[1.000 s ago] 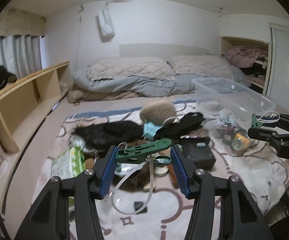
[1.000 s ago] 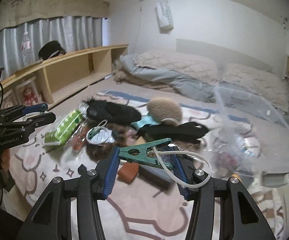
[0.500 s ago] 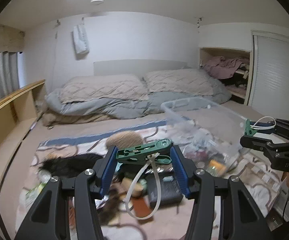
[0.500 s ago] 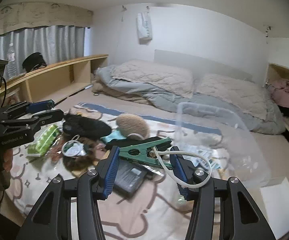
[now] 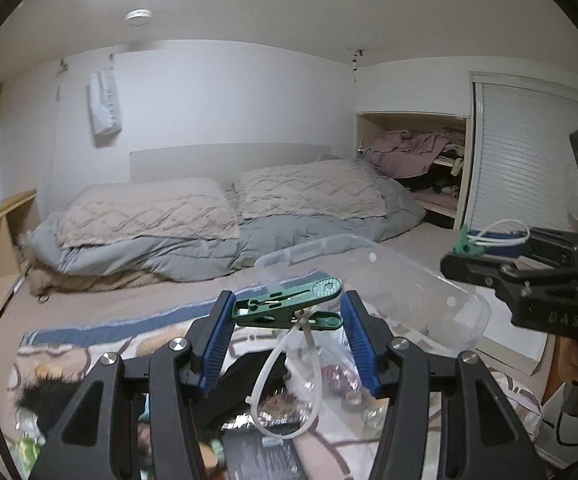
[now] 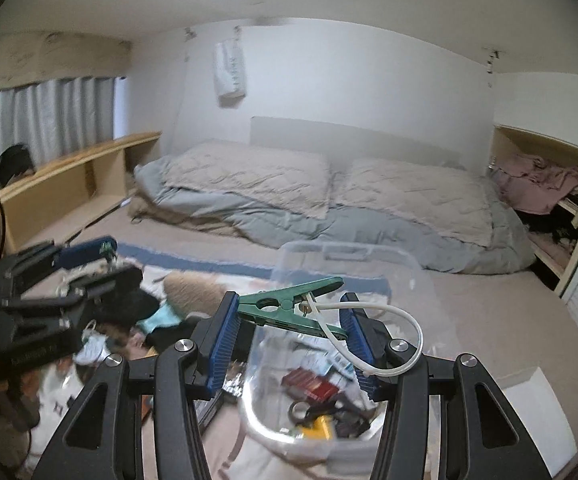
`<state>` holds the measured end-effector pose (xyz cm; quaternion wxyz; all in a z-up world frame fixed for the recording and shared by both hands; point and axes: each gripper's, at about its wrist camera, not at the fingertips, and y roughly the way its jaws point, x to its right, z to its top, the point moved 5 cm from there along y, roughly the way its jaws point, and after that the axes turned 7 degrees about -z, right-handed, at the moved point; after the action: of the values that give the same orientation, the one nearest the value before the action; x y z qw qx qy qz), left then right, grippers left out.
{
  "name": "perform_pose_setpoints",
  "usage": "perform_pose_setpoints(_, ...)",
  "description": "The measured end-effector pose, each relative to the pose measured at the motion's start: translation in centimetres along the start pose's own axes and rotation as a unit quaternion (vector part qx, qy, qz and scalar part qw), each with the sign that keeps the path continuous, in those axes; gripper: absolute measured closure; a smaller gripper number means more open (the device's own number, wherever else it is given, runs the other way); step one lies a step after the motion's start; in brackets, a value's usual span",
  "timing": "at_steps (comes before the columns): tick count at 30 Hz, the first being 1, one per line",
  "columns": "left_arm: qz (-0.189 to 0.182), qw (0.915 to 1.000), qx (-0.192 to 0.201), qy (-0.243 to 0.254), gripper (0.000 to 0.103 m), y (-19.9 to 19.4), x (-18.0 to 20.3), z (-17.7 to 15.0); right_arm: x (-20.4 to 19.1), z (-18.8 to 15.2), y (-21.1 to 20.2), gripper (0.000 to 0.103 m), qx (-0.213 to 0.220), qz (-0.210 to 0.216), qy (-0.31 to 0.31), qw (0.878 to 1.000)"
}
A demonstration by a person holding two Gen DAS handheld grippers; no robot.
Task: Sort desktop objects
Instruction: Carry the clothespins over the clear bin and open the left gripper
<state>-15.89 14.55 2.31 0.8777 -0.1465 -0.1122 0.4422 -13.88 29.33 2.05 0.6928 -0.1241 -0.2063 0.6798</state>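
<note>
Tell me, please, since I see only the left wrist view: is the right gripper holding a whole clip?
Observer: Yes. The right gripper is shut on a green clip that lies crosswise between its blue pads.
Operator: Where does its white loop go?
Observer: The white loop curls out past the right-hand finger.
Operator: What sits below that gripper?
Observer: The clear bin, open, with a red packet and a yellow item inside.

we see white walls and ceiling with a round ceiling light point(image 5: 138, 16) upper left, grey curtains point(image 6: 45, 116) at left, a wooden shelf point(image 6: 77, 176) below, bedding point(image 5: 225, 220) mid-frame, a louvred door point(image 5: 529, 160) at right
</note>
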Motion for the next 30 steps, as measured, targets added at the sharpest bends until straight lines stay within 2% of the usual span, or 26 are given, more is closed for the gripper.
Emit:
perform_pose_setpoints(6,-0.009,0.9999,0.01,-0.005,0.049,3.2,0.7,3.4,2.6,1.4,2.6,0.051,0.008,-0.039,0.036,0.999)
perform_pose_setpoints(11,-0.008,0.9998,0.007,0.016,0.049,6.0,1.9,5.4,4.7,0.3,5.3,0.051,-0.01,-0.04,0.084,0.996)
perform_pose_setpoints(16,-0.008,0.9998,0.007,0.014,0.049,8.9,2.0,6.6,6.9,-1.0,7.9,0.051,-0.029,-0.071,0.1,0.992)
perform_pose_setpoints(19,-0.016,0.9998,0.002,-0.009,0.049,10.9,1.8,6.4,8.2,-1.8,9.6,0.051,-0.044,-0.095,0.107,0.989)
perform_pose_setpoints(23,-0.021,0.9997,-0.005,-0.015,0.049,12.9,2.1,5.4,9.7,-3.1,11.5,0.051,-0.067,-0.115,0.117,0.984)
perform_pose_setpoints(30,-0.049,0.9975,-0.049,-0.014,0.049,17.1,3.0,2.4,11.1,-4.0,13.5,0.051,-0.092,-0.143,0.126,0.977)
